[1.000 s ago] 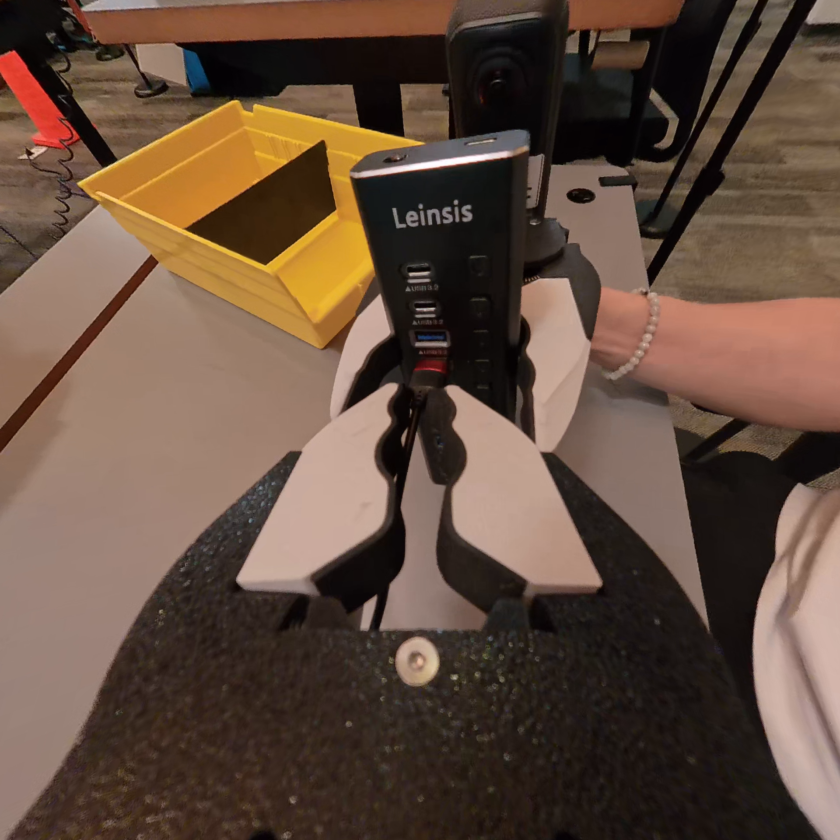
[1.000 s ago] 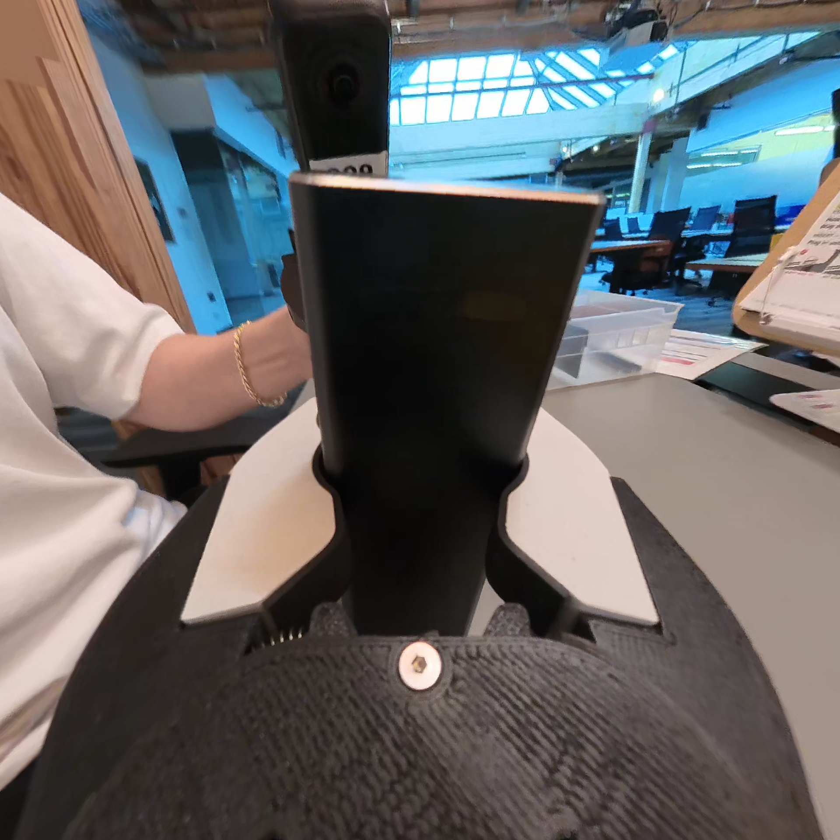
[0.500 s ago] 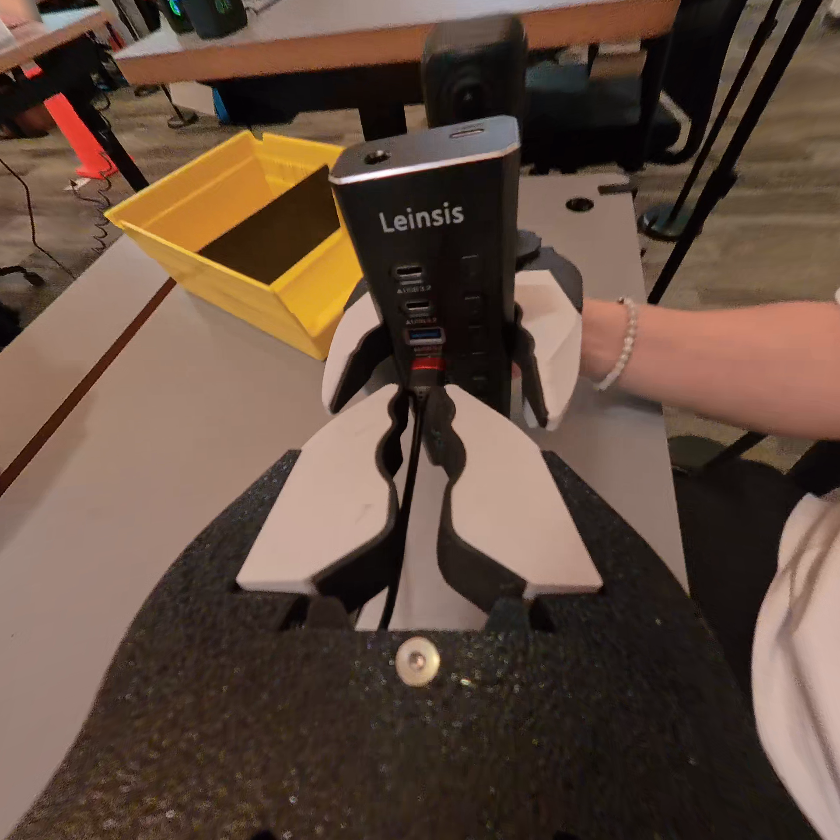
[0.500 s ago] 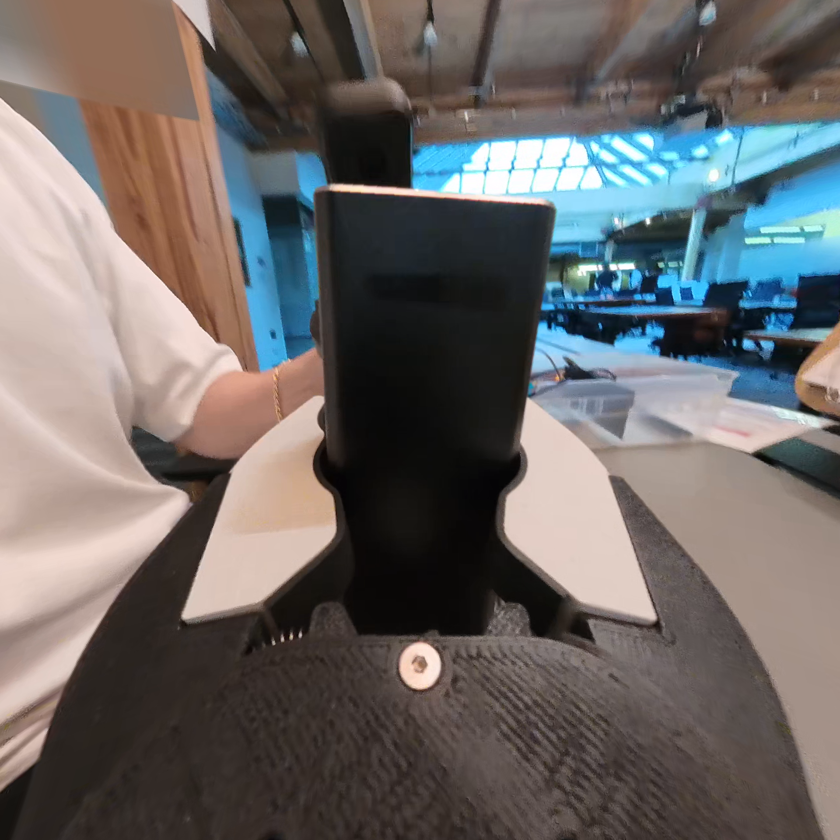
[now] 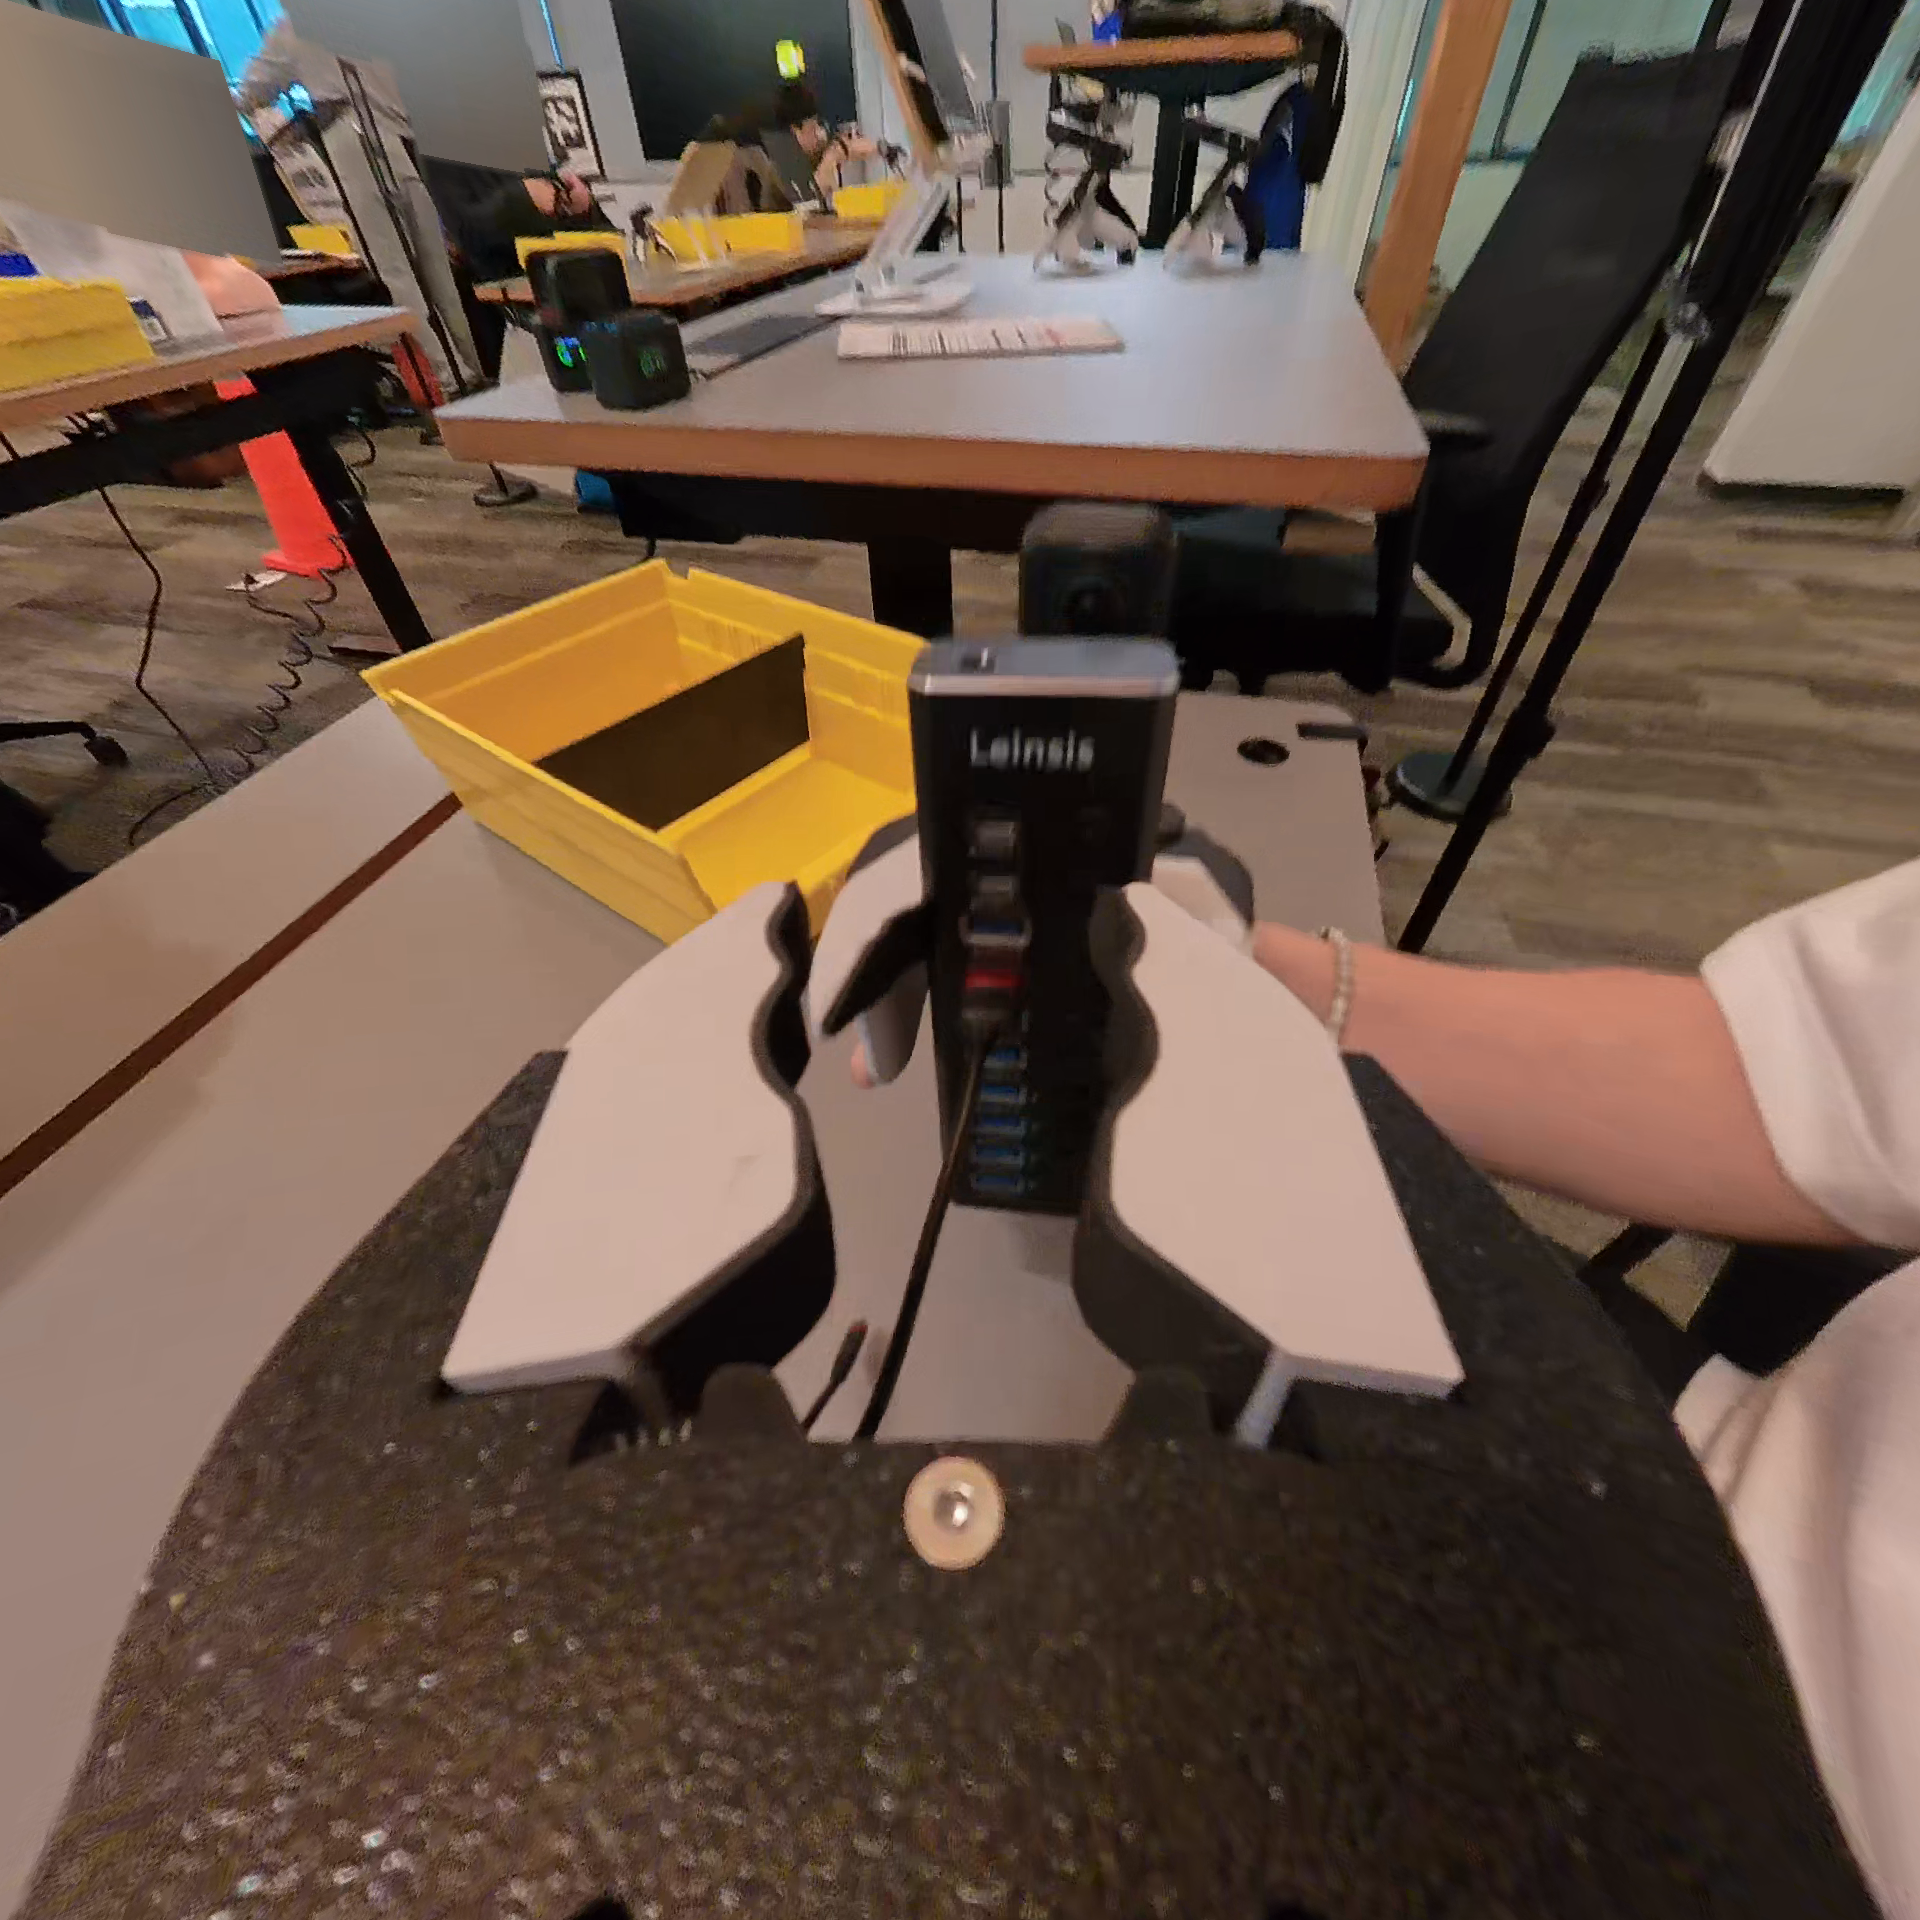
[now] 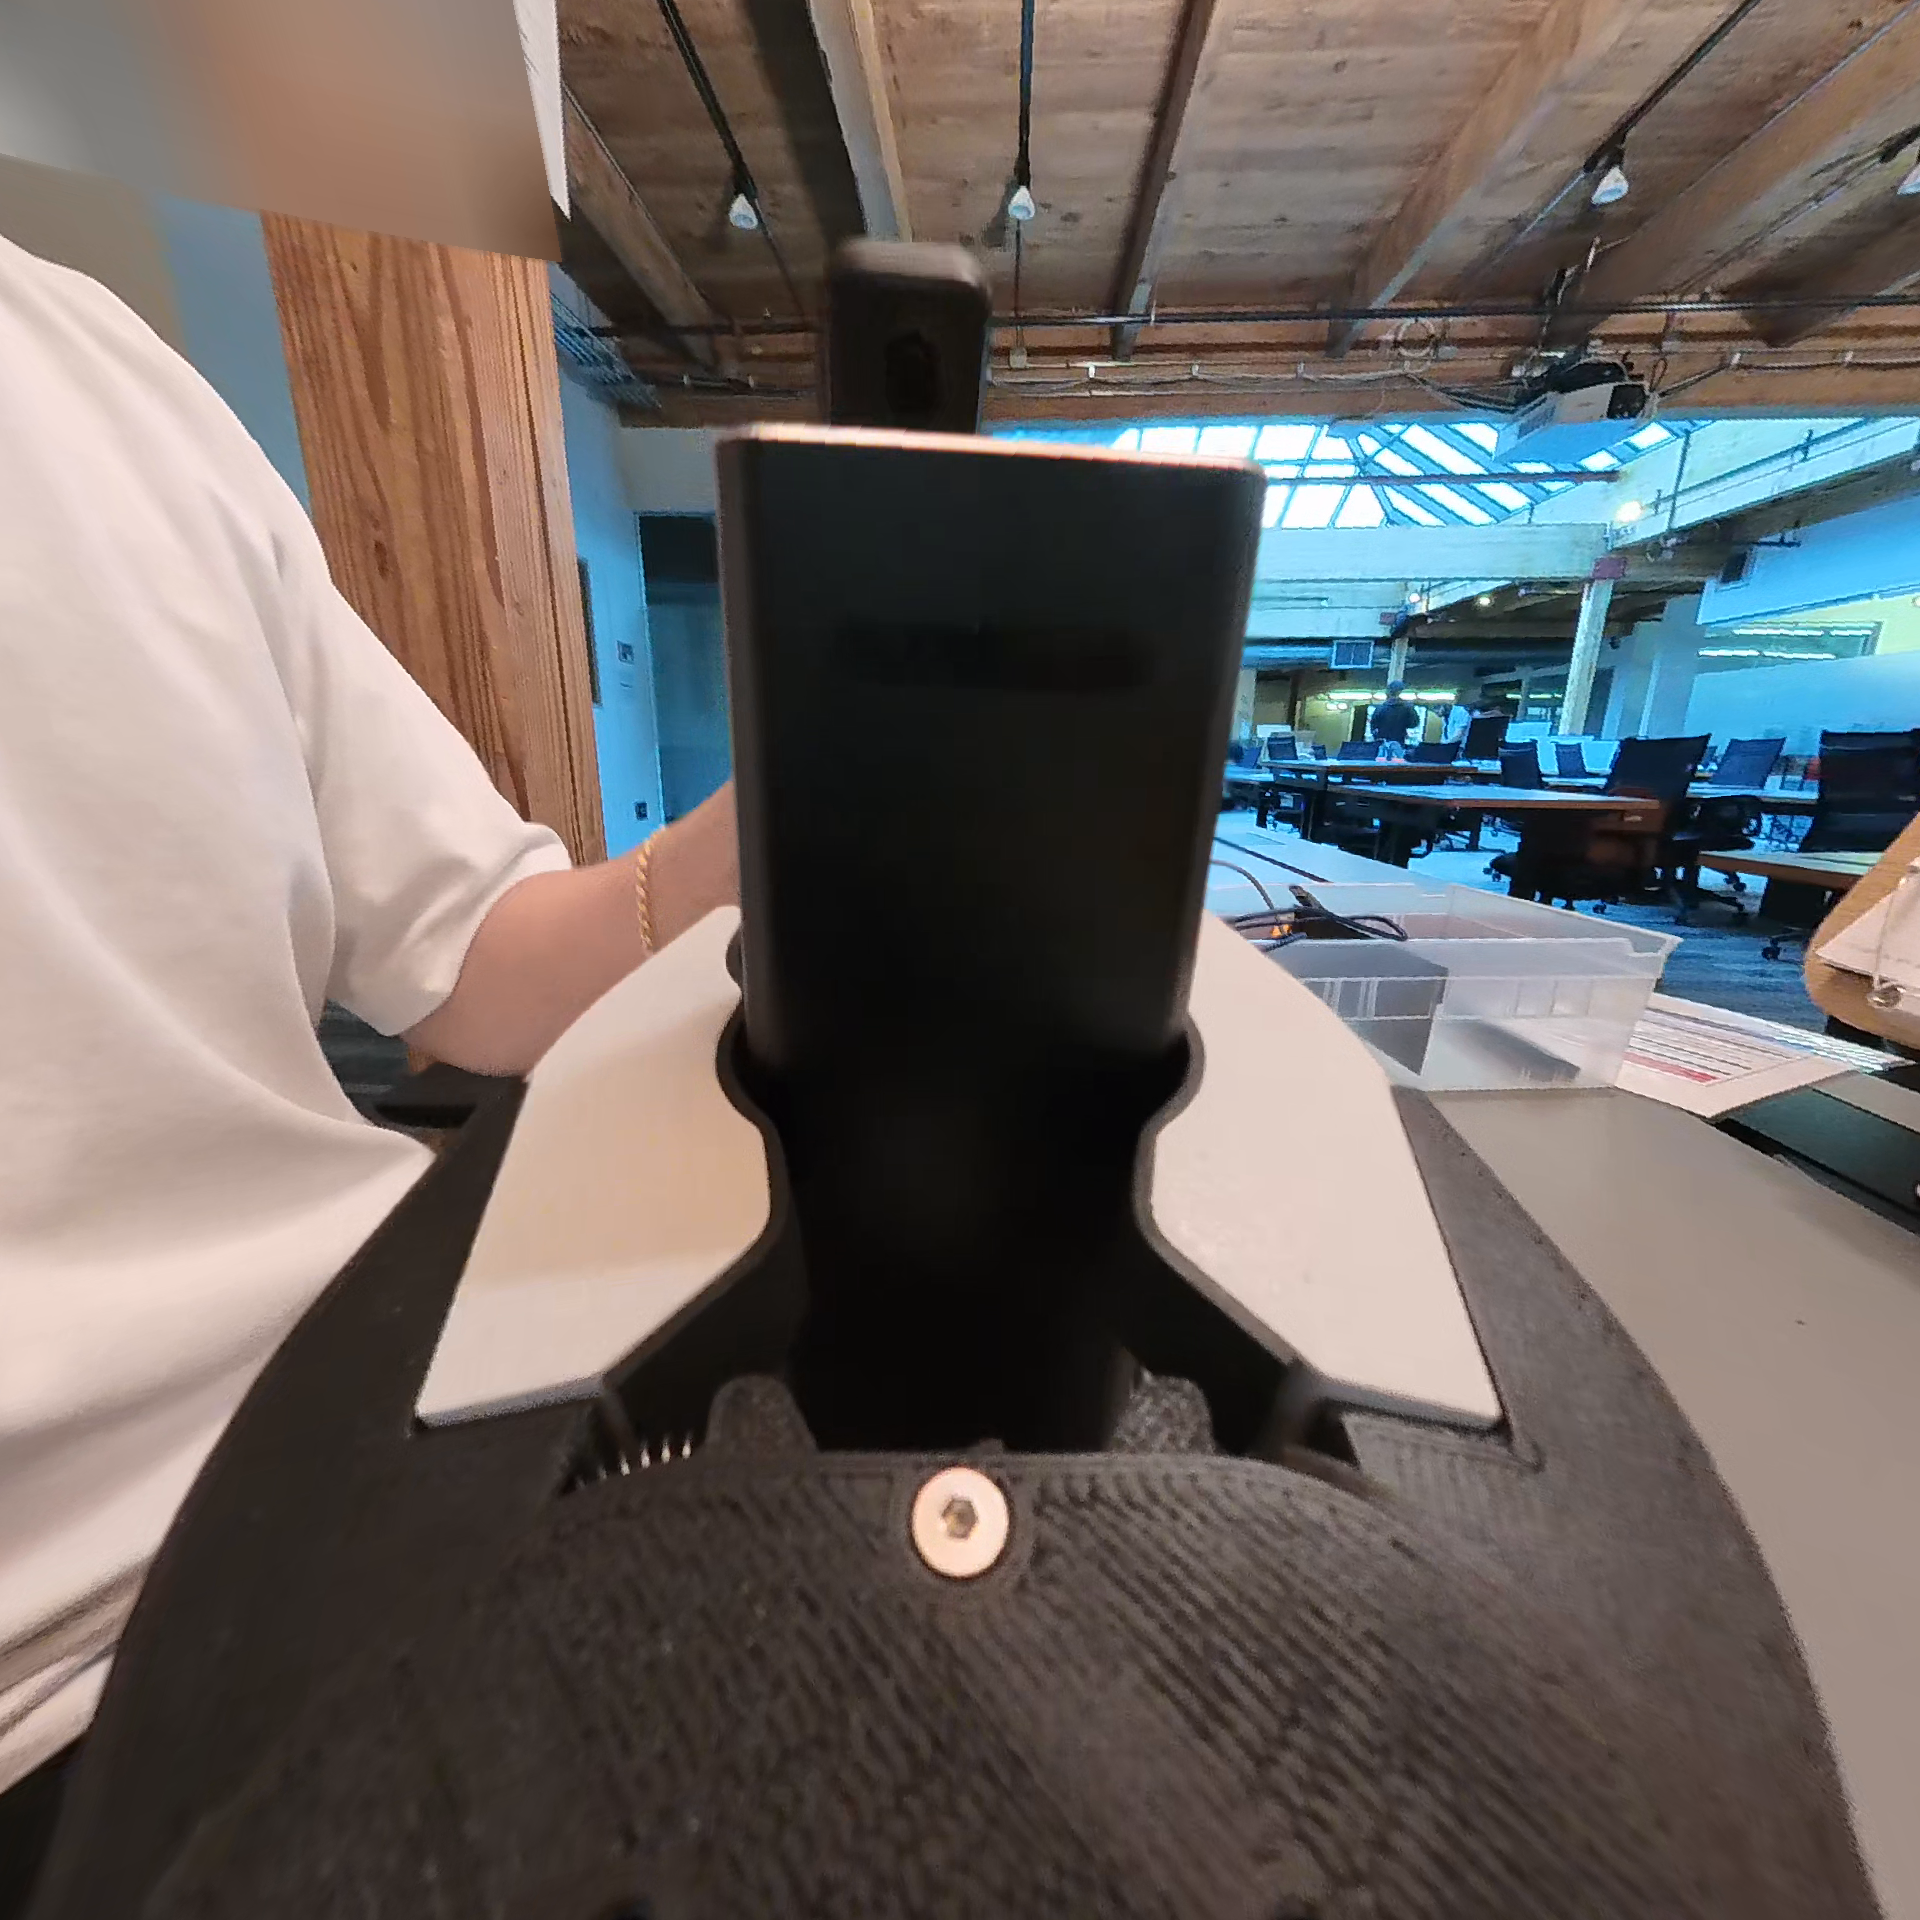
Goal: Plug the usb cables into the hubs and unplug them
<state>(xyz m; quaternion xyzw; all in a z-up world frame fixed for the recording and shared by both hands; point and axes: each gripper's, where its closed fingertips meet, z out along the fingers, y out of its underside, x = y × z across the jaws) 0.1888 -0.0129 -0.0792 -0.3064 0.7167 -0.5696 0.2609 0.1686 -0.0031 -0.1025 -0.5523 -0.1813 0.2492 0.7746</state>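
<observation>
A black USB hub (image 5: 1039, 790) stands upright above the grey table (image 5: 260, 1143); my right gripper (image 6: 966, 935) is shut on its lower part. In the right wrist view only the hub's plain back (image 6: 987, 779) shows. A black USB cable (image 5: 935, 1195) is plugged into a port below the red one and hangs down between my left fingers. My left gripper (image 5: 956, 935) is open, its fingers on either side of the hub's front and holding nothing. A loose cable end with a red tip (image 5: 850, 1345) lies near the left gripper's base.
A yellow bin (image 5: 623, 717) with a black divider stands on the table behind and left of the hub. A person's forearm (image 5: 1507, 1060) reaches in from the right. A clear plastic bin (image 6: 1507, 977) with cables and papers sits on the table's far side in the right wrist view. Both grippers' tips are close together, under 4 cm apart.
My left gripper was shut on the cable's plug at the hub; it has opened, let go and drawn back a little. The plug stays in the port. The right gripper keeps its hold on the hub.
</observation>
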